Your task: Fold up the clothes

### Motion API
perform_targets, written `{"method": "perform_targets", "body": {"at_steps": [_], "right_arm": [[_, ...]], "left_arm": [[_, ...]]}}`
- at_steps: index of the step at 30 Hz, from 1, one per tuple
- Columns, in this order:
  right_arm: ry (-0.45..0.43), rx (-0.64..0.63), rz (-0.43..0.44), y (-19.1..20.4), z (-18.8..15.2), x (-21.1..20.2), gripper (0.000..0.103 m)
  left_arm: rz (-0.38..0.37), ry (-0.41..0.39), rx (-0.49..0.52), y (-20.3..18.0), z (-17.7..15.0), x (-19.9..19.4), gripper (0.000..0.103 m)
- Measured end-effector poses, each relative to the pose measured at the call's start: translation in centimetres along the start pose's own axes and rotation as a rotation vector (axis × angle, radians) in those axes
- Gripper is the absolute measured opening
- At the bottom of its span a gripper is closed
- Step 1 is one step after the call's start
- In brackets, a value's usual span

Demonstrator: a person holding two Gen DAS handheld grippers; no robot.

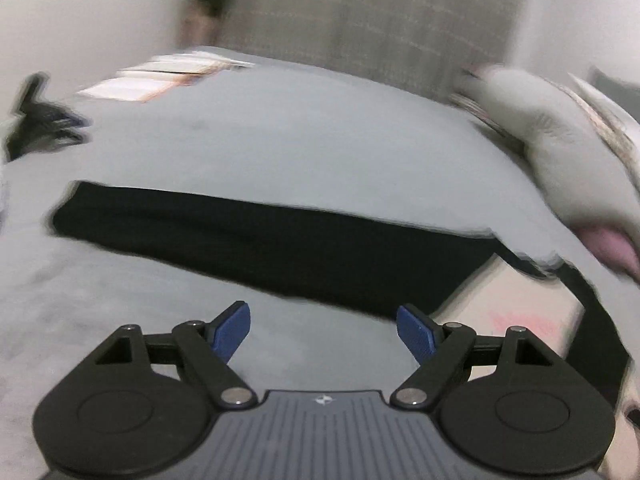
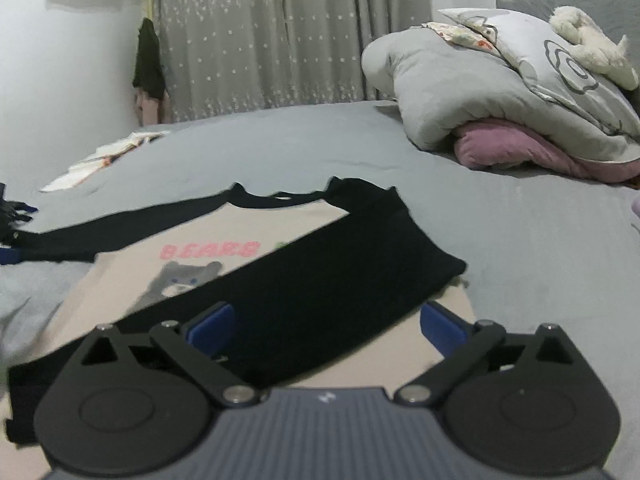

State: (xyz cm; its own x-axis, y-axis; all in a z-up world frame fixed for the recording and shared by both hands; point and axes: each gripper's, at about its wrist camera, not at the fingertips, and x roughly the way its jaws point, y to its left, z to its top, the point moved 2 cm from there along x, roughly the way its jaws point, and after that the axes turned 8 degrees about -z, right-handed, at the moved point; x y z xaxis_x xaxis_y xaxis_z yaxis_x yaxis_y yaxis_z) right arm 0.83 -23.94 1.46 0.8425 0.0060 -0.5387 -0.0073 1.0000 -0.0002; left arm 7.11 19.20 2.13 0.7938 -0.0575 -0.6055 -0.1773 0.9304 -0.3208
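Shirt: beige body, bear print, black sleeves; lies flat on grey bed, right sleeve folded across the chest, left sleeve stretched out straight. Left gripper: released, empty, above bare sheet. Right gripper: released, jaws wide, over folded sleeve. Bedding pile: far right.

Left claw jaws spread apart, empty, right claw jaws spread wide, empty
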Motion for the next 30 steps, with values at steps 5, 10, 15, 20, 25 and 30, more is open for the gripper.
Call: {"method": "perform_targets", "body": {"at_steps": [5,10,15,20,25,30], "right_arm": [[0.018,-0.083,0.018,1.6,-0.2,0.3,0.103],[-0.005,-0.192,0.019,3.1,0.4,0.2,0.103],[0.006,-0.202,0.045,4.1,0.5,0.9,0.103],[0.019,-0.205,0.054,4.5,0.3,1.4,0.103],[0.029,-0.205,0.062,4.8,0.1,1.7,0.103],[0.028,-0.211,0.077,5.2,-0.1,1.5,0.103]], "left_arm": [[0.099,-0.042,-0.143,4.6,1.5,1.1,0.08],[0.187,-0.048,-0.182,7.4,1.5,3.2,0.08],[0.225,-0.043,-0.217,9.9,1.4,5.0,0.08],[0.205,-0.074,-0.279,12.1,1.7,6.4,0.08],[0.177,-0.164,-0.313,13.3,1.9,7.2,0.08],[0.152,-0.241,-0.357,14.3,1.8,7.9,0.078]]}}
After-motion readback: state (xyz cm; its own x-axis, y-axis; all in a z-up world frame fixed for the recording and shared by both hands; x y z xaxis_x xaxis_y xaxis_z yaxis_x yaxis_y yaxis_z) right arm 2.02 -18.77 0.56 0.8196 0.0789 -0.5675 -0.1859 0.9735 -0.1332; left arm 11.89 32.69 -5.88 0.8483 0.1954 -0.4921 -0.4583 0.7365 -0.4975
